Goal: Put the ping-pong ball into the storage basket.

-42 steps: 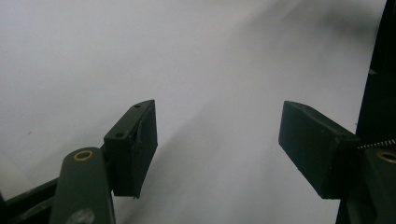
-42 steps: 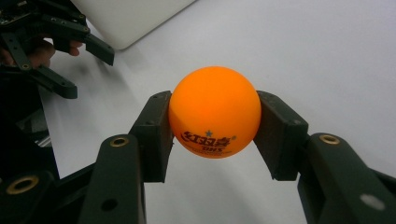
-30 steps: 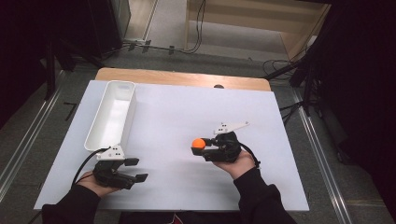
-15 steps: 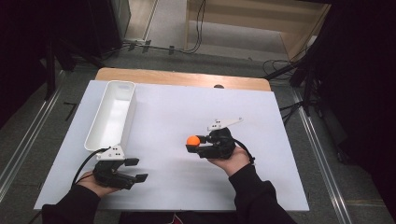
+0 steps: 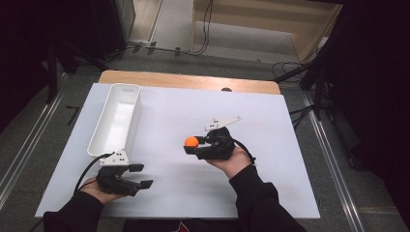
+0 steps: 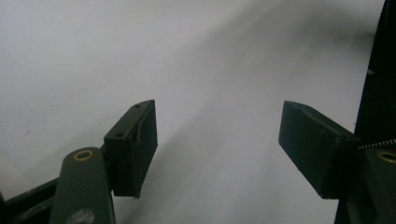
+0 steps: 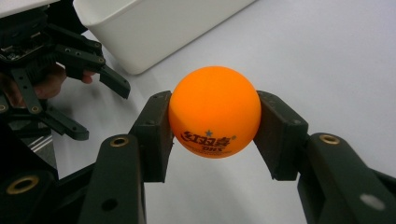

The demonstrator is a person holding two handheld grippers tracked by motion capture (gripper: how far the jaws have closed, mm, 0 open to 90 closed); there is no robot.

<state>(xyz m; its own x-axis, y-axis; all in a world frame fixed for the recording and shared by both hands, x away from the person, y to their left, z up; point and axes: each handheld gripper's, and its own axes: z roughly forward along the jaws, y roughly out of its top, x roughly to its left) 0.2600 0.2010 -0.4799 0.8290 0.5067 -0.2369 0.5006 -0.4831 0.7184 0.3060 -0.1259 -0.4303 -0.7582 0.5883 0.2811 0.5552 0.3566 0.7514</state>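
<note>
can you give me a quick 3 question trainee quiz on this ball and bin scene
1. True or false: the right gripper is shut on the orange ball.
2. The left gripper is: A open with nothing between its jaws, B shut on the ball, C inside the bin.
3. Where does the white bin lie relative to the ball?

Key: 1 true. 2 A. 3 To the ball's left in the high view, apart from it, on the white table.

Orange ball [image 7: 214,117], white bin [image 5: 116,118]
</note>
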